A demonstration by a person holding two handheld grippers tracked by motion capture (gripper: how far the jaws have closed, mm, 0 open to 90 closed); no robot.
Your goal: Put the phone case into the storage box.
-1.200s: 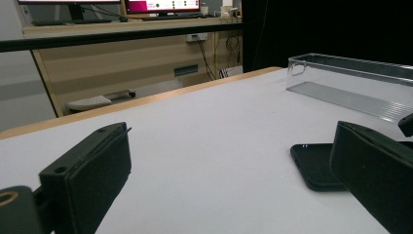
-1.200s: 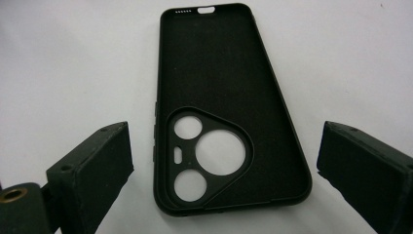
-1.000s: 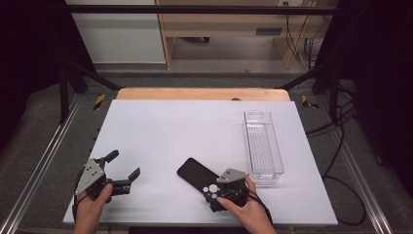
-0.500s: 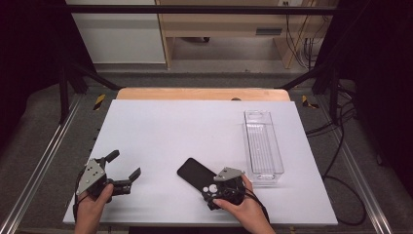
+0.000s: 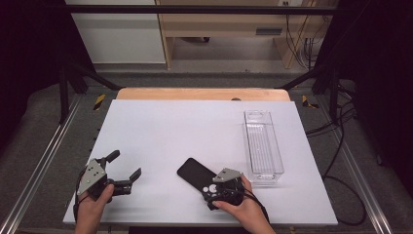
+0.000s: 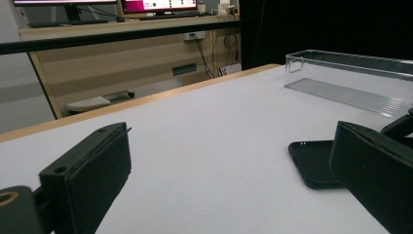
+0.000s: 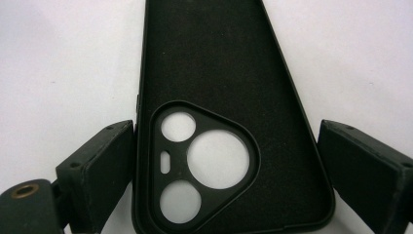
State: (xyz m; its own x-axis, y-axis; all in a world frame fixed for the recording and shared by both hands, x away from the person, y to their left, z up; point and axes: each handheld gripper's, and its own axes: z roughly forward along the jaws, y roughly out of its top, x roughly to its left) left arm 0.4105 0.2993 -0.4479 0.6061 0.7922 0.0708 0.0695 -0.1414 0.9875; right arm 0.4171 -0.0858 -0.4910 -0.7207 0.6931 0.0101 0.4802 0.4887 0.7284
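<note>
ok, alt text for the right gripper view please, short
A black phone case lies open side up on a white table, its camera-cutout end nearest the lens, between the two open black jaws of the right gripper. The left jaw sits almost against the case's edge; the right jaw stands a little apart from it.

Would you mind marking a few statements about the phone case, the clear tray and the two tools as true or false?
1. The black phone case lies between the right tool's open jaws. True.
2. The clear tray holds the phone case. False: the tray is empty, and the case lies on the white table beside it.
3. The left tool is open and holds nothing. True.
4. The case's camera opening has a single round hole. False: it has three round holes and a small slot.
5. The tray stands at the table's left edge. False: it stands on the right side.
</note>
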